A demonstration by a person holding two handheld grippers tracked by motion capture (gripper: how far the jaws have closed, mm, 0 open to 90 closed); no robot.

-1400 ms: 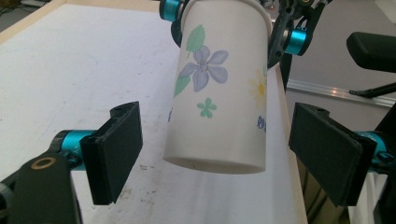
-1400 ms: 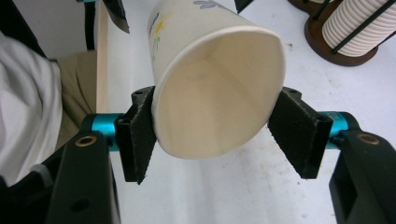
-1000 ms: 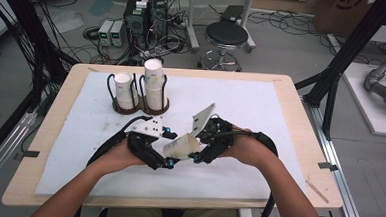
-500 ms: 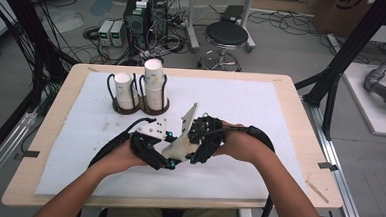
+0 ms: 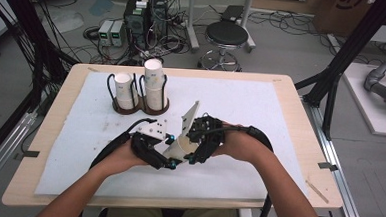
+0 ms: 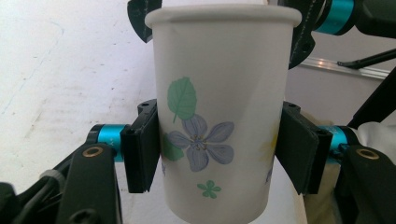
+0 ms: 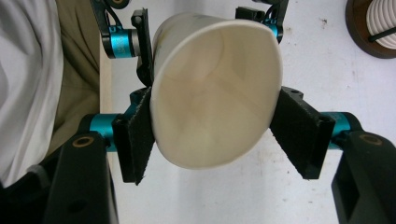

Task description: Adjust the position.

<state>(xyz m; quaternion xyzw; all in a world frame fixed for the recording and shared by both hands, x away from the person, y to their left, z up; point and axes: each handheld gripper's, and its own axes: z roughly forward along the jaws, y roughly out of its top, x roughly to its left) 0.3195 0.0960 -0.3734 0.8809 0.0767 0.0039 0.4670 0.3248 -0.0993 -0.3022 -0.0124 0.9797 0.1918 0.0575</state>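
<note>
Left gripper [image 6: 215, 149] has just closed its jaws on the flowered paper cup [image 5: 181, 147] low over the tabletop [image 5: 261, 107], while the right gripper [image 7: 215, 135], opening, pinches the rim at 3 o'clock, likely steadying a handover or separating nested cups.

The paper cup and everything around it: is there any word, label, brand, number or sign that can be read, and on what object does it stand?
No readable text anywhere.
Paper cup: printed flowers and leaves, no words.
Cardboard box on the floor at the top right of the high view: a dark mark, cut off and too blurred to read.
Electronic boxes on the floor: labels, if any, too small to read.
</note>
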